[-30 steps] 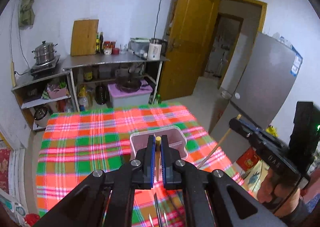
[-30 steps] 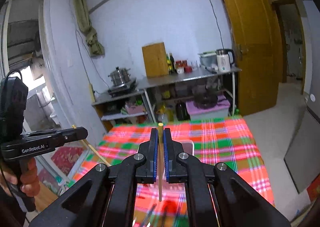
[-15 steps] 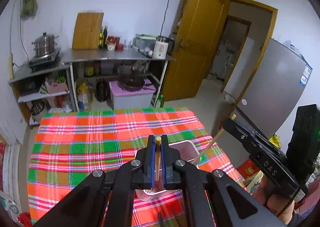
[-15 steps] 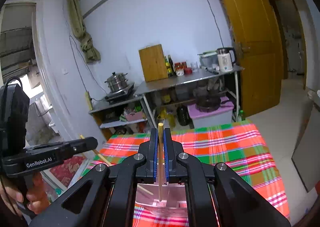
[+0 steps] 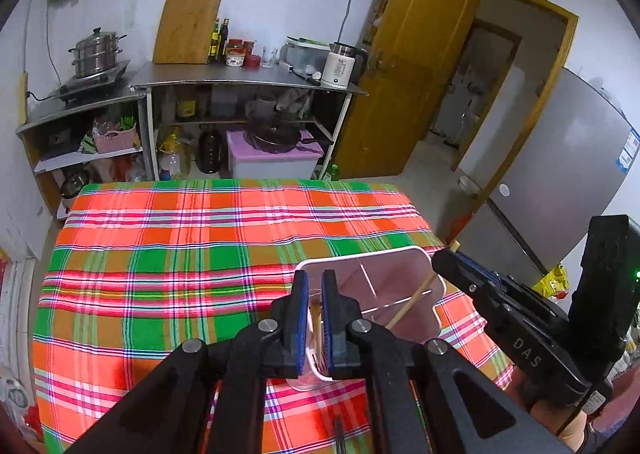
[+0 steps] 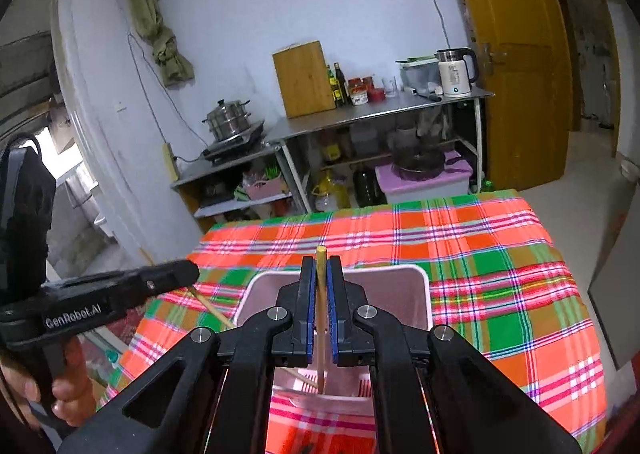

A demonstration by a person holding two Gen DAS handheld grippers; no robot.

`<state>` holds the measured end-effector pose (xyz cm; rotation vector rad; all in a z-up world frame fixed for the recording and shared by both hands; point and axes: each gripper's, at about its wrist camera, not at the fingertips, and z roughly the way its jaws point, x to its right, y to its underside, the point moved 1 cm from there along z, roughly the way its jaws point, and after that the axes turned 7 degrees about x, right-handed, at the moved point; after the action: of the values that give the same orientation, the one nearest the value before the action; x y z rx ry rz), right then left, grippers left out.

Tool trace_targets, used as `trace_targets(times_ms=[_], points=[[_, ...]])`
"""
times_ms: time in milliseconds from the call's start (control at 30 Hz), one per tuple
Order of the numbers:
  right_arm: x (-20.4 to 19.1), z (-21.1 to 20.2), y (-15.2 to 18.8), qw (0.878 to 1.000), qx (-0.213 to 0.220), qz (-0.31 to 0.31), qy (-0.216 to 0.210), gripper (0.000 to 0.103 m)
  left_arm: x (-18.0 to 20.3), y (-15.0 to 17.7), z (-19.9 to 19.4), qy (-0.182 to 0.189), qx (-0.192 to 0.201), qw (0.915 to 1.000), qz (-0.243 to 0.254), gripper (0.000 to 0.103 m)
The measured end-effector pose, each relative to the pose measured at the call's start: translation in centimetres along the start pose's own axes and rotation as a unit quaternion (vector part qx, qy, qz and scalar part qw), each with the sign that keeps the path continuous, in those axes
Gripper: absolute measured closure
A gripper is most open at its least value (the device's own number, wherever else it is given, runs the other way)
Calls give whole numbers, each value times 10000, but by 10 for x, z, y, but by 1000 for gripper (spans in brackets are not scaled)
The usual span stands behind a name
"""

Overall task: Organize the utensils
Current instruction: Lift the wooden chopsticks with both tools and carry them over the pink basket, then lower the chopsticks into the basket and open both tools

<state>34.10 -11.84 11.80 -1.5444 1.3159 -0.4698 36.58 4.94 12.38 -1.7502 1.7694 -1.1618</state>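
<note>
A pale pink plastic bin (image 5: 400,254) stands on the plaid tablecloth just under both grippers. My left gripper (image 5: 315,282) is shut on a wooden chopstick (image 5: 316,318), which hangs between the blue pads down into the bin. In the right wrist view the same left gripper (image 6: 192,272) comes in from the left, its chopstick (image 6: 210,306) slanting into the bin (image 6: 424,294). My right gripper (image 6: 320,266) is shut on a second chopstick (image 6: 321,334), upright with its lower end inside the bin. The left wrist view shows that right gripper (image 5: 440,260) and its slanting chopstick (image 5: 412,300).
The table (image 5: 160,254) carries an orange and green plaid cloth. Dark utensils (image 5: 340,434) lie on it near the front edge. Metal shelves (image 5: 240,82) with pots stand against the far wall. A grey refrigerator (image 5: 560,174) is to the right. A hand (image 6: 24,386) grips the left handle.
Both grippers have come down and forward over the bin. The lower ends of both chopsticks now reach inside it. Both grips stay shut.
</note>
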Motion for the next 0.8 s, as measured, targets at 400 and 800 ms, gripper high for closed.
trace_targets(times_ms=[400,800], points=[[-5,-40,-13,9995,242,-185,-30,90,2,-8,-58,21,752,9972,28,70],[-6,-135,7,9978,638,-173,59,90,23,47,-135,13,1222,9920,321,70]])
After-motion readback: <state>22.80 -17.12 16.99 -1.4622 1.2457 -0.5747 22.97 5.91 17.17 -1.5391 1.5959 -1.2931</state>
